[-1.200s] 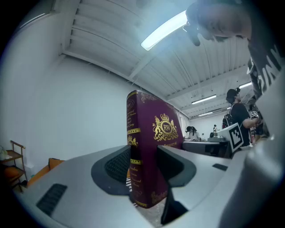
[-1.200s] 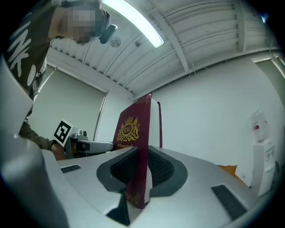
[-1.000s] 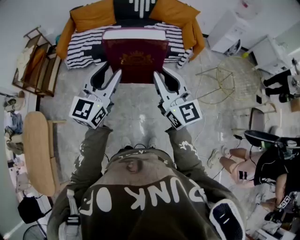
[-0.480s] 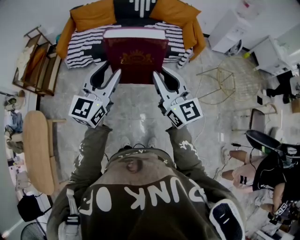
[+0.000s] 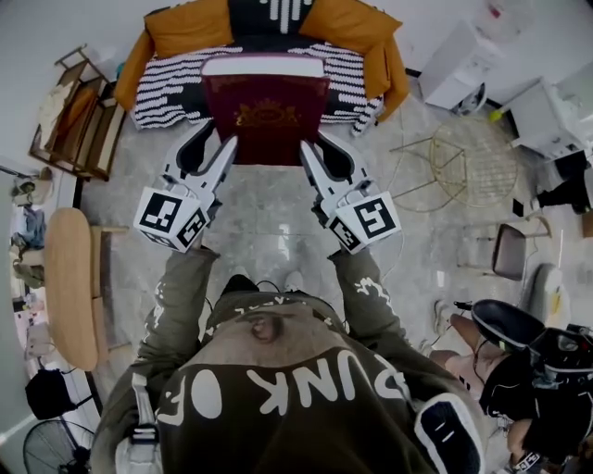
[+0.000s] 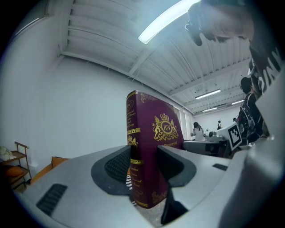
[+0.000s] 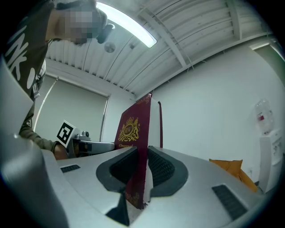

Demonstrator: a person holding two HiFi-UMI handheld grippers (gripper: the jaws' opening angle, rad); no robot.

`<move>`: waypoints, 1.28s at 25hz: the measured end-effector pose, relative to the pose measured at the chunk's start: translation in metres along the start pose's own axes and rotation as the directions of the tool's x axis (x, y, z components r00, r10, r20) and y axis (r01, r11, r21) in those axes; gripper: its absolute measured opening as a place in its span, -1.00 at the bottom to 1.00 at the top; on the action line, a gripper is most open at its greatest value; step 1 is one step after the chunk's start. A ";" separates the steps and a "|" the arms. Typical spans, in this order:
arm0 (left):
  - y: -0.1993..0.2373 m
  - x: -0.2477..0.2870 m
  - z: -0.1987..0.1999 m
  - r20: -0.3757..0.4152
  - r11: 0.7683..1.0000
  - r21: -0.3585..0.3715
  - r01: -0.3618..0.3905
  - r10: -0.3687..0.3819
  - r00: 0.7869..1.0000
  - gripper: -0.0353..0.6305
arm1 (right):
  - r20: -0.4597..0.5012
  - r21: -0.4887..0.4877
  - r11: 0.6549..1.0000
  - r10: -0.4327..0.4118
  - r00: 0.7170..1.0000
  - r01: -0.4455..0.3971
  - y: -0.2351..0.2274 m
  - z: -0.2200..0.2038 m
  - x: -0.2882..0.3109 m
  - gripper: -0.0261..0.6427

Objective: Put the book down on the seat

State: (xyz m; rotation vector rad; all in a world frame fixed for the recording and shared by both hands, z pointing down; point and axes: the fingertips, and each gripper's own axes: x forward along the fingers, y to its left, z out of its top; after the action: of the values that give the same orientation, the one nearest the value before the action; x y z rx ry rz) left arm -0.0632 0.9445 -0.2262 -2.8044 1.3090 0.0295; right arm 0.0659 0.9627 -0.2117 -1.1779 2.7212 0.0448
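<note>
A thick maroon book (image 5: 267, 106) with a gold crest is held out in front of me, above the near edge of the seat (image 5: 167, 88), a couch with a black-and-white striped cover. My left gripper (image 5: 229, 141) is shut on the book's near left corner, where its spine (image 6: 133, 156) stands between the jaws. My right gripper (image 5: 305, 145) is shut on the near right corner, and only the front cover (image 7: 138, 156) sits between its pads, with the page block outside them.
Orange cushions (image 5: 190, 26) lie along the back and sides of the couch. A wooden shelf (image 5: 74, 116) stands at its left, a wire-frame side table (image 5: 463, 157) at its right. A wooden stool (image 5: 69, 287) is at my left, and a seated person (image 5: 533, 370) at the lower right.
The book and both grippers have barely moved. The view has shifted slightly, and the person at the lower right has moved further down and right.
</note>
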 end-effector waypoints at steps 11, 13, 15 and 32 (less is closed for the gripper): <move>-0.011 0.041 -0.011 -0.035 1.000 -0.004 -0.015 0.015 0.999 -0.38 | -0.006 0.042 0.999 0.008 1.000 -0.008 -0.044 -0.010 -0.006 -0.67; 0.000 0.055 -0.018 -0.038 1.000 -0.006 -0.010 0.010 0.999 -0.38 | -0.009 0.044 0.999 0.002 1.000 -0.002 -0.057 -0.016 0.006 -0.67; 0.017 0.070 -0.024 -0.038 1.000 -0.012 -0.004 0.003 0.999 -0.38 | -0.013 0.043 0.999 -0.006 1.000 0.006 -0.070 -0.023 0.022 -0.67; 0.199 0.178 -0.059 -0.021 0.997 -0.067 0.041 -0.042 0.999 -0.38 | -0.054 0.016 0.998 -0.060 0.997 0.061 -0.152 -0.073 0.207 -0.67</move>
State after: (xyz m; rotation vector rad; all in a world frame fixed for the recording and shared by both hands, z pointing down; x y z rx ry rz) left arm -0.1019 0.6772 -0.1805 -2.8949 1.2773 0.0404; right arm 0.0266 0.7019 -0.1691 -1.2733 2.7240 -0.0189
